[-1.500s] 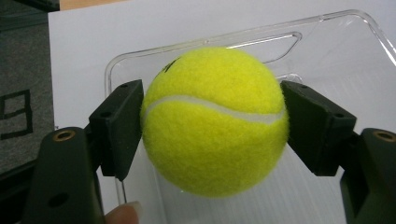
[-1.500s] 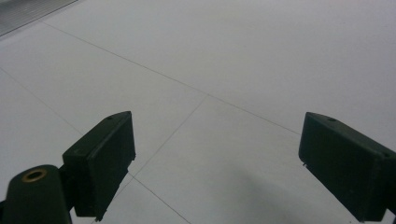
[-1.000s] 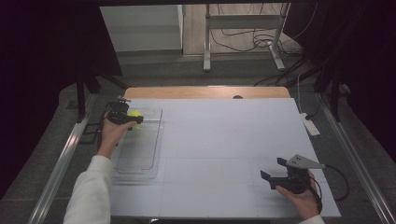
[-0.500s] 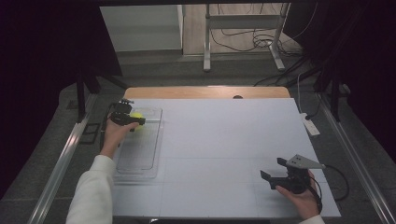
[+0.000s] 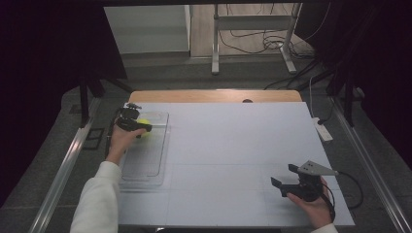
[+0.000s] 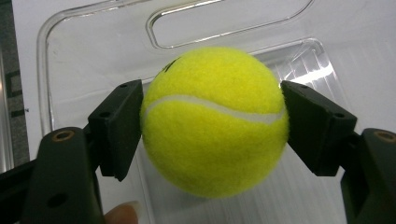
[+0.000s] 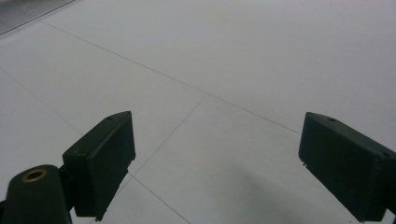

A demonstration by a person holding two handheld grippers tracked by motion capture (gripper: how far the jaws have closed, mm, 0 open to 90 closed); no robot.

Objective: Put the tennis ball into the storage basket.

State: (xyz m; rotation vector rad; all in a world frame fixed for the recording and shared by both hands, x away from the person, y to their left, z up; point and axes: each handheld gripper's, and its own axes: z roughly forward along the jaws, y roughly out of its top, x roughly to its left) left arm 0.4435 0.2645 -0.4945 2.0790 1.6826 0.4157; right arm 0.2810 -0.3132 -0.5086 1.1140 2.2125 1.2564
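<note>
**One ball grabbed, drop-off still to come**

So the left gripper [image 6: 212, 128] has its two black jaws clamped on either side of the tennis ball [image 6: 214, 121], pads pressing right into the fuzz. Looks like a solid hold to me. From the high view the ball [image 5: 144, 121] sits at the far end of the clear plastic tray [image 5: 145, 160] on the left side of the table [image 5: 233, 145]. Can't really tell from these shots whether it's resting on the tray or lifted just off it.

Right gripper [image 7: 217, 163] is parked near the front right corner with its jaws spread wide and nothing between them, just bare white tabletop underneath. You can see it [image 5: 284, 180] idling there in the high view too.

My read: the grab part is done, and what's left is carrying the ball wherever it's meant to go and letting go. The right hand hasn't got a job yet as far as I can see.
</note>
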